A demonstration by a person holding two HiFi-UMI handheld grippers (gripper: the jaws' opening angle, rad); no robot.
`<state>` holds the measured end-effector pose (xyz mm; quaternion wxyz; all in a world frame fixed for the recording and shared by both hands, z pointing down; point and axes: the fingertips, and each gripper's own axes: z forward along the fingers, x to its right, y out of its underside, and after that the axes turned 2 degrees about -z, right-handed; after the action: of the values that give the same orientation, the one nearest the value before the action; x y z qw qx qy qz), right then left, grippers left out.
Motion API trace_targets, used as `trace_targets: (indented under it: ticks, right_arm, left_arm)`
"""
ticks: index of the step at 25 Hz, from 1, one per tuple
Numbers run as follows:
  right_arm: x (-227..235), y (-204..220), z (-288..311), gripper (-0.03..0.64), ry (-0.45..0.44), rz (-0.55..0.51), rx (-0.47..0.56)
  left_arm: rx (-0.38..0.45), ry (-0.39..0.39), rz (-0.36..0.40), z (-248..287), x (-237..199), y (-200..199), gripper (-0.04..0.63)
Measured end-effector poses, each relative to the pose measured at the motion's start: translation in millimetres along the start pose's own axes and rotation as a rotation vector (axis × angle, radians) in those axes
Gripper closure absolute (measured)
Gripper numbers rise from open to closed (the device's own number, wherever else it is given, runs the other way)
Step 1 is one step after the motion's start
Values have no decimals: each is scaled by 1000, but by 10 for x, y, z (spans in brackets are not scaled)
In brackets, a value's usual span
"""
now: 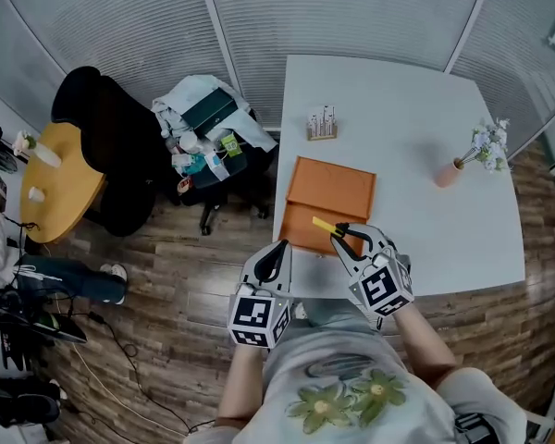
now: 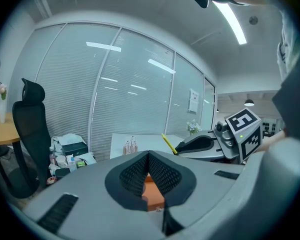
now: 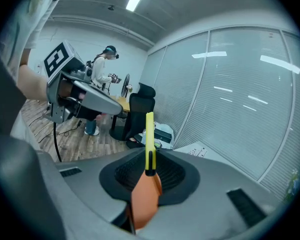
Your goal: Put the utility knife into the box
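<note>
The right tool (image 1: 344,235) is clamped on the yellow utility knife (image 1: 323,226). In the right gripper view its black pads press either side of the knife (image 3: 149,140), whose yellow body sticks out past the fingertips. From the head view the knife's free end points away from the person and to the left, over the near part of the flat orange box (image 1: 333,191). Whether it touches the box cannot be made out.

The left tool (image 1: 281,250) sits just left of the right one, at the near edge of the white surface (image 1: 416,128), beside the box's near left corner. Its jaws are closed together with nothing between them (image 2: 148,155), and the orange of the box (image 2: 153,194) shows in the gap beneath the pads. That view also catches the right tool (image 2: 179,147) off to the right, with the knife (image 2: 168,143) slanting up from it.

Farther back on the surface, a small rack of tubes (image 1: 322,125) stands beyond the box, and a pink vase of flowers (image 1: 449,173) stands well to the right. A black office chair (image 1: 111,146) is on the floor to the left.
</note>
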<state>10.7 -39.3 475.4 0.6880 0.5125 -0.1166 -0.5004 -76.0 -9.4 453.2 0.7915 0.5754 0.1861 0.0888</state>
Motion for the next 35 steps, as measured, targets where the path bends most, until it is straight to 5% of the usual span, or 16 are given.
trace_targets:
  ticks: [18,35]
  right_arm:
    - [131,287,510,546,-82,-10,-110]
    - [82,481,798,546,-136,-28,-198]
  left_arm:
    - [-69,83,76,578,-221,-84,595]
    - [-133,95,40,813,-476,119,595]
